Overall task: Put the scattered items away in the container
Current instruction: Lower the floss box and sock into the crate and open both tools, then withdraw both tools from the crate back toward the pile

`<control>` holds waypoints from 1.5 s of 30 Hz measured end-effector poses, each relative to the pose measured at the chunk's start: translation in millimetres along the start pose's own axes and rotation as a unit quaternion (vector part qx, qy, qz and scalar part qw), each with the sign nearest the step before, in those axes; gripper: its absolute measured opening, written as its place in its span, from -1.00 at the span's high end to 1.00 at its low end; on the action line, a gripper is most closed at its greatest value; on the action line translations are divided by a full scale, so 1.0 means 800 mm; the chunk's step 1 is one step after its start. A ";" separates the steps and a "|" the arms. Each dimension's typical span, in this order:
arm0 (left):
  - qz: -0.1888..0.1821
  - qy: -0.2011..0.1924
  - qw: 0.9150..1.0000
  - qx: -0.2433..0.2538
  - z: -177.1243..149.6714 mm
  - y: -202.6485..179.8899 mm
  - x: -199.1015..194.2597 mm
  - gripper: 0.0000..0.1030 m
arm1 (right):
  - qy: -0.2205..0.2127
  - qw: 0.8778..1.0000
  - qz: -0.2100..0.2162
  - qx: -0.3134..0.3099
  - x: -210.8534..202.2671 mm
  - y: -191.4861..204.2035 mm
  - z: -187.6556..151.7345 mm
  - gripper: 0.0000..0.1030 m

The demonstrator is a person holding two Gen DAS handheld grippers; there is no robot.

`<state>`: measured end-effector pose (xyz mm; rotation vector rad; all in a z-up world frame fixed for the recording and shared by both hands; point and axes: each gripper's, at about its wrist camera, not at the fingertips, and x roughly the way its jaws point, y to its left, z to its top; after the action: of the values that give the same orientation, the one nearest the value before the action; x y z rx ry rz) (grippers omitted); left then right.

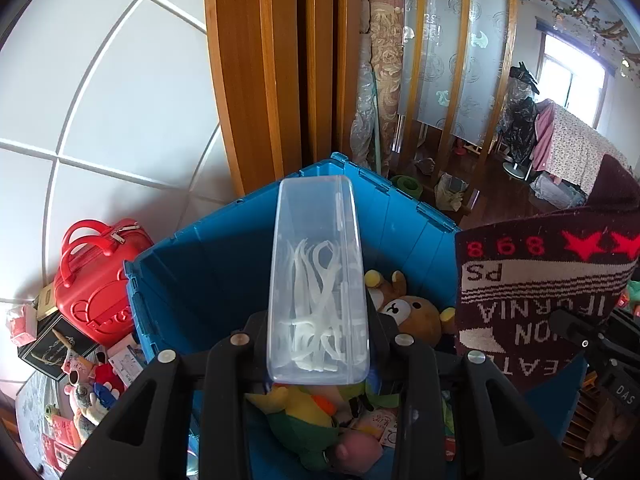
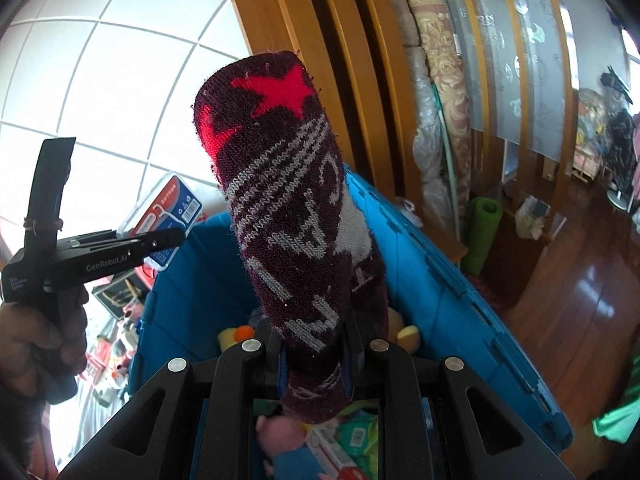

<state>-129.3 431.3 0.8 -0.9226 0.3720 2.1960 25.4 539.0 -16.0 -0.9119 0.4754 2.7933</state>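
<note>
My left gripper (image 1: 318, 332) is shut on a clear plastic box (image 1: 318, 280) of white floss picks and holds it above the open blue crate (image 1: 208, 264). In the crate lie a brown bear plush (image 1: 412, 312), a green and yellow plush (image 1: 300, 416) and other small items. My right gripper (image 2: 314, 344) is shut on a dark maroon knitted sock (image 2: 288, 208) with red stars and grey lettering, which stands up over the crate (image 2: 440, 280). The sock (image 1: 540, 292) also shows at the right of the left wrist view. In the right wrist view, a hand (image 2: 36, 332) carries the left gripper (image 2: 168, 240) with the box (image 2: 164, 208).
A red handbag (image 1: 96, 276) and several small toys and boxes (image 1: 88, 392) lie left of the crate. A white tiled wall and a wooden door frame (image 1: 256, 80) stand behind it. A rolled rug (image 1: 386, 60) and a green mat roll (image 2: 482, 236) lean beyond.
</note>
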 end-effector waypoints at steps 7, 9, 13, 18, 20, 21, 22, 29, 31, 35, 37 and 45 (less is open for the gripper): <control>0.023 0.007 1.000 0.003 0.003 -0.002 0.004 -0.72 | 0.015 1.000 -0.005 0.000 0.009 0.002 0.001 0.15; 0.028 -0.003 1.000 -0.009 0.001 0.005 0.000 -0.87 | 0.006 1.000 -0.008 0.006 0.010 0.003 0.002 -1.00; 0.035 0.008 0.999 -0.023 -0.007 0.026 0.001 -0.87 | 0.003 1.000 -0.003 0.004 0.013 0.008 0.004 -0.99; 0.038 0.007 0.999 -0.033 -0.019 0.044 -0.007 -0.87 | 0.015 1.000 0.009 -0.002 0.025 0.018 0.003 -0.99; 0.037 0.006 0.999 -0.037 -0.023 0.051 -0.011 -0.87 | 0.018 1.000 0.016 -0.008 0.028 0.024 0.002 -0.99; 0.038 0.006 0.999 -0.037 -0.025 0.053 -0.011 -0.87 | 0.019 1.000 0.018 -0.011 0.029 0.028 0.001 -0.99; 0.040 0.007 0.998 -0.037 -0.027 0.055 -0.012 -0.87 | 0.020 1.000 0.019 -0.014 0.031 0.030 0.001 -0.99; 0.050 0.010 0.998 -0.046 -0.040 0.064 -0.019 -0.87 | 0.026 0.999 0.021 -0.022 0.037 0.043 -0.004 -0.99; 0.052 0.010 0.997 -0.048 -0.044 0.067 -0.022 -0.87 | 0.027 0.999 0.021 -0.024 0.038 0.046 -0.004 -0.99; 0.058 0.008 0.997 -0.053 -0.052 0.073 -0.030 -0.87 | 0.028 0.999 0.023 -0.029 0.036 0.054 -0.003 -0.99; 0.059 0.007 0.997 -0.055 -0.056 0.076 -0.034 -0.87 | 0.028 0.999 0.024 -0.030 0.036 0.058 -0.003 -0.99; 0.069 0.003 0.995 -0.069 -0.075 0.094 -0.052 -0.87 | 0.030 0.998 0.037 -0.048 0.036 0.087 -0.005 -0.99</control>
<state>-132.2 327.1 -12.3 -1.0030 0.2977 2.3699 -13.3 474.3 -18.8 -1.0201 0.3945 2.8845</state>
